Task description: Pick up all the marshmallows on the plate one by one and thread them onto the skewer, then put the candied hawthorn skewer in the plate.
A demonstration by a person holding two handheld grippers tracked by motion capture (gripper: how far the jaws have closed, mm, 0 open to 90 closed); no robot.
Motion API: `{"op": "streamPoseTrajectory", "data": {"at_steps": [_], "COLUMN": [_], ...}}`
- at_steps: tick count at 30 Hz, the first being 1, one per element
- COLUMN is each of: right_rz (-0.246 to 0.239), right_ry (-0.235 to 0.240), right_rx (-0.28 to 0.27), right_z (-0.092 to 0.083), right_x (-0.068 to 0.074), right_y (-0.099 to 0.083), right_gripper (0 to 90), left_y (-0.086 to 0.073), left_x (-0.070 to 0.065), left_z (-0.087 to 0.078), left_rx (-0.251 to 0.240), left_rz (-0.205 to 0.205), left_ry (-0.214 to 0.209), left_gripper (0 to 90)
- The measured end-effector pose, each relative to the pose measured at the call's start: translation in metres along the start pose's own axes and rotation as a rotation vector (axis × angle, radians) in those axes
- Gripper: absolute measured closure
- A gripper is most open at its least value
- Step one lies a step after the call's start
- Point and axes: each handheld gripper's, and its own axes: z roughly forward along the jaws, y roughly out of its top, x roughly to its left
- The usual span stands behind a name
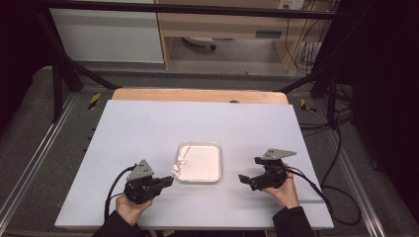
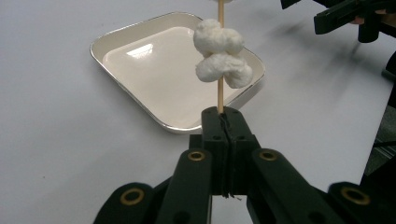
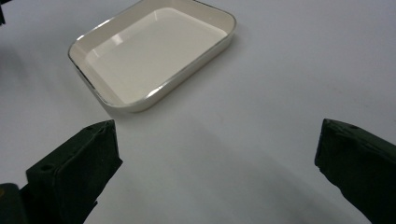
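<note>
My left gripper (image 1: 169, 180) (image 2: 225, 122) is shut on the lower end of a thin wooden skewer (image 2: 220, 95) that carries two white marshmallow-like lumps (image 2: 219, 53) (image 1: 178, 169). The skewer tilts up over the left rim of a shallow white tray (image 1: 203, 163) (image 2: 154, 70) (image 3: 149, 51). My right gripper (image 1: 249, 170) (image 3: 215, 163) hovers just right of the tray, its jaws spread wide with nothing between them. That same gripper appears far off at the top right of the left gripper view (image 2: 345, 16).
The tray sits near the middle of a white board (image 1: 148, 128) laid on a wooden table (image 1: 197, 95). A black frame and cables run along the right side (image 1: 336, 148). Bare board lies around the tray on all sides.
</note>
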Motion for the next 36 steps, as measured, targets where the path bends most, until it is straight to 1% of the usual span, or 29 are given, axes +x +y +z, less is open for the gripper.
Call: {"op": "streamPoseTrajectory", "data": {"at_steps": [4,8,11,14,15,16,18,20,22,24,25,32,34,36], "right_rz": [0.009,0.022,0.016,0.021,0.021,0.01,0.015,0.013,0.001,0.004,-0.003,0.002,0.002,0.002], "right_ry": [-0.016,-0.02,-0.027,-0.034,-0.036,-0.042,-0.037,-0.039,-0.043,-0.049,-0.047,-0.05,-0.051,-0.051], "right_rx": [0.012,-0.002,-0.001,-0.015,-0.012,-0.015,-0.019,-0.017,-0.004,0.011,0.009,0.009,0.006,0.007], "right_z": [-0.005,-0.01,-0.013,-0.016,-0.017,-0.018,-0.02,-0.021,-0.021,-0.02,-0.02,-0.022,-0.022,-0.022], "right_x": [-0.006,-0.009,-0.01,-0.013,-0.014,-0.015,-0.015,-0.015,-0.016,-0.015,-0.016,-0.017,-0.018,-0.018], "right_y": [-0.009,-0.015,-0.018,-0.021,-0.021,-0.022,-0.023,-0.025,-0.026,-0.027,-0.028,-0.03,-0.03,-0.03], "right_gripper": [0.3,0.4,0.3,0.3,0.3,0.3,0.3,0.3,0.3,0.3,0.3,0.3,0.3,0.3], "left_y": [0.009,0.018,0.023,0.029,0.031,0.032,0.035,0.039,0.042,0.044,0.045,0.051,0.052,0.052], "left_x": [0.003,0.006,0.007,0.009,0.01,0.01,0.011,0.012,0.012,0.012,0.012,0.013,0.013,0.014], "left_z": [0.003,0.008,0.011,0.015,0.016,0.018,0.021,0.025,0.03,0.035,0.038,0.059,0.065,0.07], "left_rx": [0.021,0.041,0.049,0.067,0.074,0.08,0.09,0.1,0.111,0.129,0.136,0.181,0.197,0.209], "left_rz": [-0.006,-0.005,-0.007,-0.005,-0.002,-0.004,-0.006,-0.004,-0.005,-0.002,-0.002,0.004,0.012,0.006], "left_ry": [0.002,0.001,0.001,0.009,0.015,0.021,0.024,0.029,0.031,0.037,0.039,0.056,0.074,0.073], "left_gripper": [88.6,88.6,88.6,88.6,88.5,88.5,88.5,88.5,88.5,88.5,88.4,88.3,88.3,88.3]}}
